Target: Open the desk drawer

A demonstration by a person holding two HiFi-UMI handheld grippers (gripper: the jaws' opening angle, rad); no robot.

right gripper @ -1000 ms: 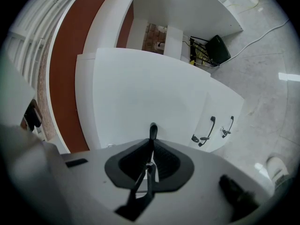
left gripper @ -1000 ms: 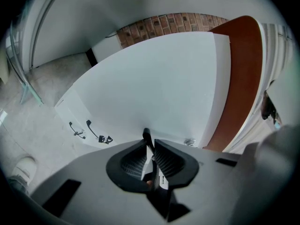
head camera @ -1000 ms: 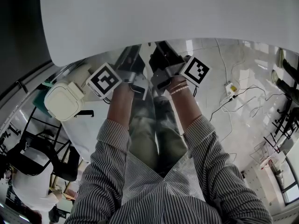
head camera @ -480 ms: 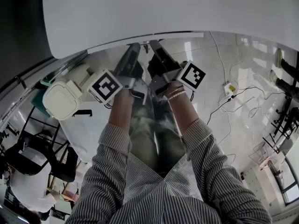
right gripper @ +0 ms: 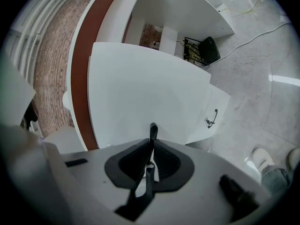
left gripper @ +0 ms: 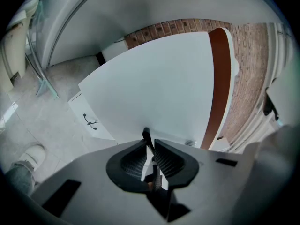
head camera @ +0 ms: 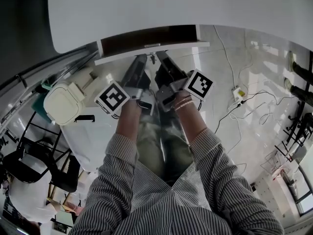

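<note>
The white desk top fills the top of the head view. Below its edge the drawer stands partly out, with its brown inside showing behind the white drawer front. Both grippers meet side by side at the front's middle. My left gripper is shut on the thin dark drawer handle, which rises between its ribbed pads. My right gripper is shut on the same handle. The drawer front fills each gripper view, edged by a brown strip.
A white pedestal cabinet with a small dark handle stands under the desk. A cream boxy unit sits at my left. A power strip and cables lie on the glossy floor at right. Chairs stand at lower left. My legs are below the grippers.
The drawer has slid out from under the desk top, so its brown inside now shows. Both grippers have come back toward me together, still on the handle.
</note>
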